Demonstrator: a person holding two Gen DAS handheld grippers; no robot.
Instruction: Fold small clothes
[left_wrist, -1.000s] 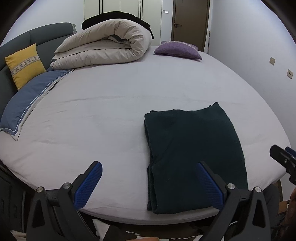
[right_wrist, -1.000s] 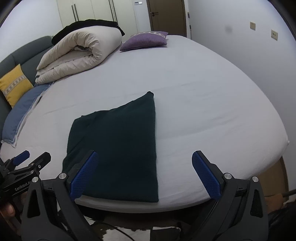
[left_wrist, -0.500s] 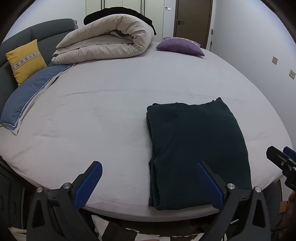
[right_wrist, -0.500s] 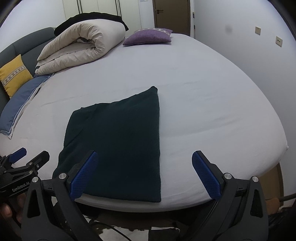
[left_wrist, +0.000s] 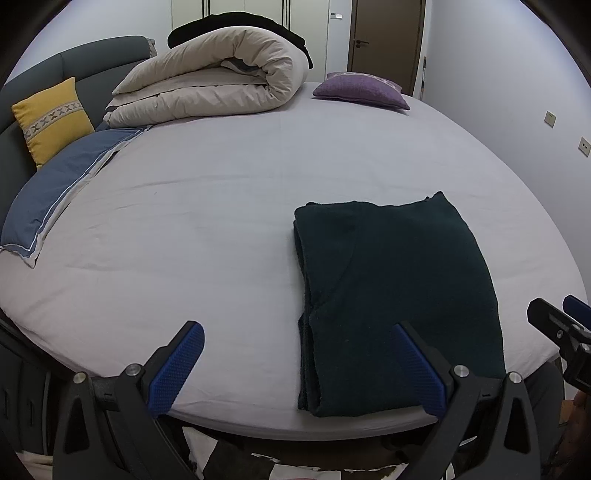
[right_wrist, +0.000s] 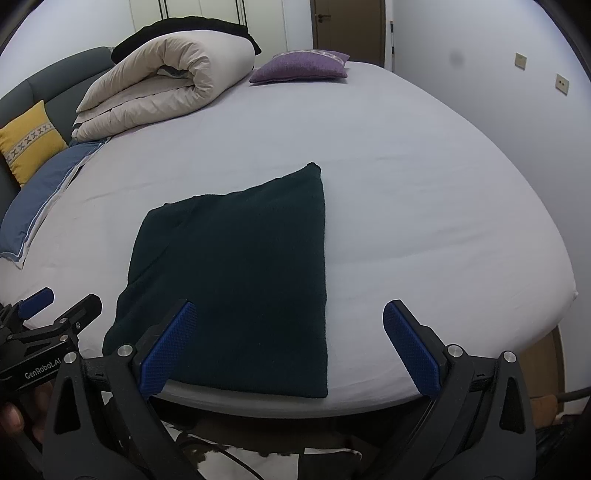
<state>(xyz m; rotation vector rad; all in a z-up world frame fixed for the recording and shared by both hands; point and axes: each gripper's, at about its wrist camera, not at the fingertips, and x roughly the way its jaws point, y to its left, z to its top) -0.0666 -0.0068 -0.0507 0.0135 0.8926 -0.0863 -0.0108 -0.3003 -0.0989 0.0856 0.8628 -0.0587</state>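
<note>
From the left wrist view we see a dark green folded garment (left_wrist: 399, 295) lying flat on the bed (left_wrist: 221, 206), close to its near edge and to the right of the middle. It forms a rough rectangle whose long axis runs from the near edge away toward the far side of the bed, leaning slightly left at the far end. Its left side shows stacked layers with a rounded fold, and the surface looks like a thick, fuzzy knit. We hold the left gripper (left_wrist: 295, 365) with its jaws spread wide and empty; the right blue pad sits over the near end of the garment in the picture, though we cannot tell whether it touches it. The right gripper (left_wrist: 561, 332) shows at the right edge. Far off lie a rolled beige duvet (left_wrist: 221, 81), a purple cushion (left_wrist: 360, 90), a yellow cushion (left_wrist: 51, 118) and a blue pillow (left_wrist: 55, 188).

From the right wrist view the garment (right_wrist: 240, 280) lies left of centre by the near edge of the bed (right_wrist: 424, 206), its long axis again running near to far. The right edge is straight and clean, and the far right corner comes to a point; the far left corner looks softer and lumpier. The right gripper (right_wrist: 291, 347) has its jaws spread apart, holding nothing. The left gripper (right_wrist: 48, 325) appears at the left edge, gripped by a hand (right_wrist: 14, 417).
</note>
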